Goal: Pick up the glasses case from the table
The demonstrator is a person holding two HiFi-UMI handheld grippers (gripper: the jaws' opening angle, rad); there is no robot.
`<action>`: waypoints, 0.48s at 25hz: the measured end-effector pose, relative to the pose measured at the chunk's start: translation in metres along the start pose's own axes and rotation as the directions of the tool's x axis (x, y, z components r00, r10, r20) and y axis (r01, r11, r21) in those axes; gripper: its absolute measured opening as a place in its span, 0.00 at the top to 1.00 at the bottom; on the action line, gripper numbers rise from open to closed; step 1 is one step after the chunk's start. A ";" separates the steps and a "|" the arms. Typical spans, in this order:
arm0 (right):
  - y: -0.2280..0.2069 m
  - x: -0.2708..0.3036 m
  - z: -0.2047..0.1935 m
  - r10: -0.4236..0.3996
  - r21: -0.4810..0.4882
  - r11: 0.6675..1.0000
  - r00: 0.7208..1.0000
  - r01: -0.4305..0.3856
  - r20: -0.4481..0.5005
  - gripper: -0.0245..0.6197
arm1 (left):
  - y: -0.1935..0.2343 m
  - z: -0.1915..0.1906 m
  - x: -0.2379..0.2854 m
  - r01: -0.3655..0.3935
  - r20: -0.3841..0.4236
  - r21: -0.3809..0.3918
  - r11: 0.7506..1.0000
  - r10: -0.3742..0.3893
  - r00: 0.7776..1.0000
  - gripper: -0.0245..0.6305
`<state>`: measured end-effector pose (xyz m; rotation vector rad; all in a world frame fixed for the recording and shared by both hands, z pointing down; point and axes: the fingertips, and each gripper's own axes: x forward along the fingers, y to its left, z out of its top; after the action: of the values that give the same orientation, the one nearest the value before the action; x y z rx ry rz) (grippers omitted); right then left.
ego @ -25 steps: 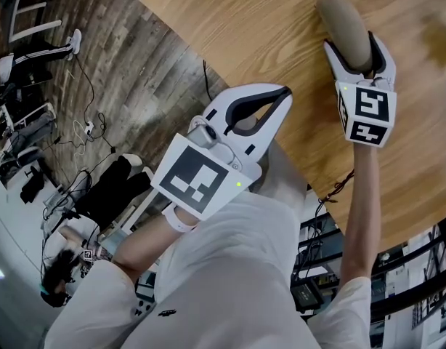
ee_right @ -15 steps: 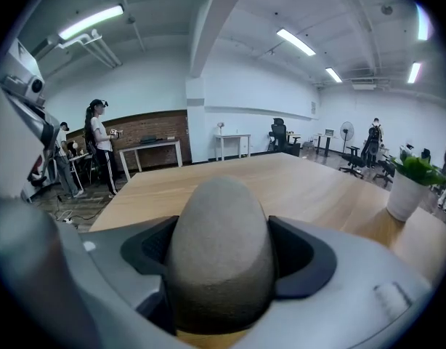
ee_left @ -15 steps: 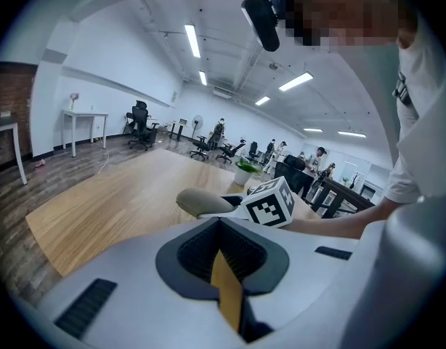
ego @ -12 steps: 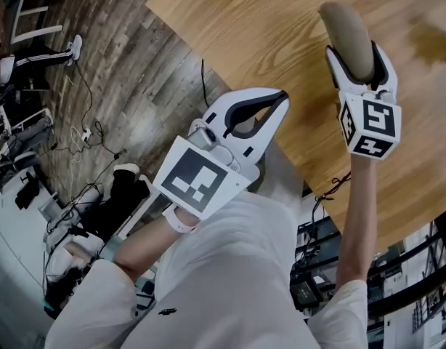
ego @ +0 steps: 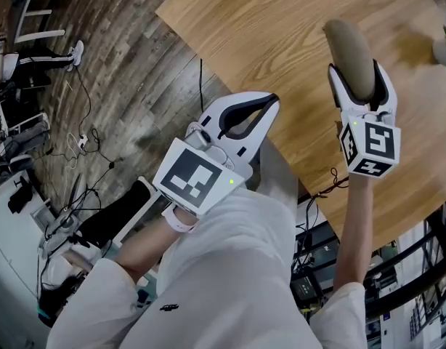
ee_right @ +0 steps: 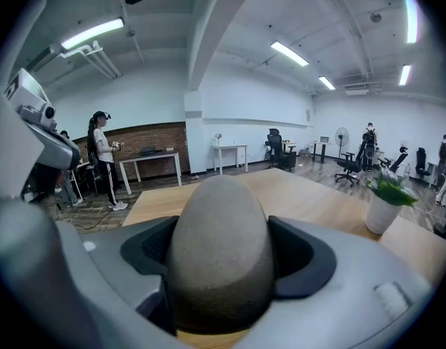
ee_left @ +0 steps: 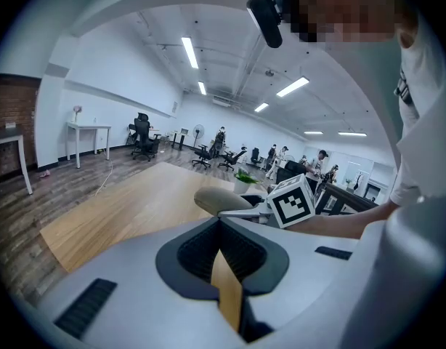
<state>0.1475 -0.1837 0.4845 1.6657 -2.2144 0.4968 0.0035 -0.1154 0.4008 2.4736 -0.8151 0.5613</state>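
Our right gripper (ego: 357,78) had the glasses case (ego: 346,46)! Its fingers were clamped on the near end of the grey-brown case, and the rounded far end stuck out past them, over the wooden worktop (ego: 266,27). Our left gripper (ego: 269,100) hung by the worktop's near edge, well apart from the case, fingers pressed together with nothing between them.

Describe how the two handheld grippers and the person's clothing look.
The left gripper and right gripper both have smooth white shells, with black ribbed pads lining the jaws. Each carries a white cube printed with black square markers, and a small green light glows on each. The person wears a white short-sleeved shirt.
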 end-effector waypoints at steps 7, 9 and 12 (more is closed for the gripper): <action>0.007 -0.034 0.030 0.005 0.002 1.000 0.999 -0.005 0.044 0.35 | -0.002 0.020 -0.024 -0.038 0.059 0.024 0.999 0.036 0.998 0.96; 0.008 -0.044 0.037 -0.002 0.005 1.000 0.998 0.001 0.059 0.35 | -0.005 0.026 -0.028 -0.042 0.080 0.026 0.999 0.040 0.996 0.96; 0.009 -0.058 0.047 -0.009 0.013 1.000 0.997 0.008 0.081 0.35 | -0.012 0.031 -0.033 -0.046 0.097 0.031 0.998 0.043 0.994 0.96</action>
<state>0.1524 -0.1535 0.4154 1.7305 -2.2647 0.4497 -0.0065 -0.1092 0.3556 2.5353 -0.9073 0.4778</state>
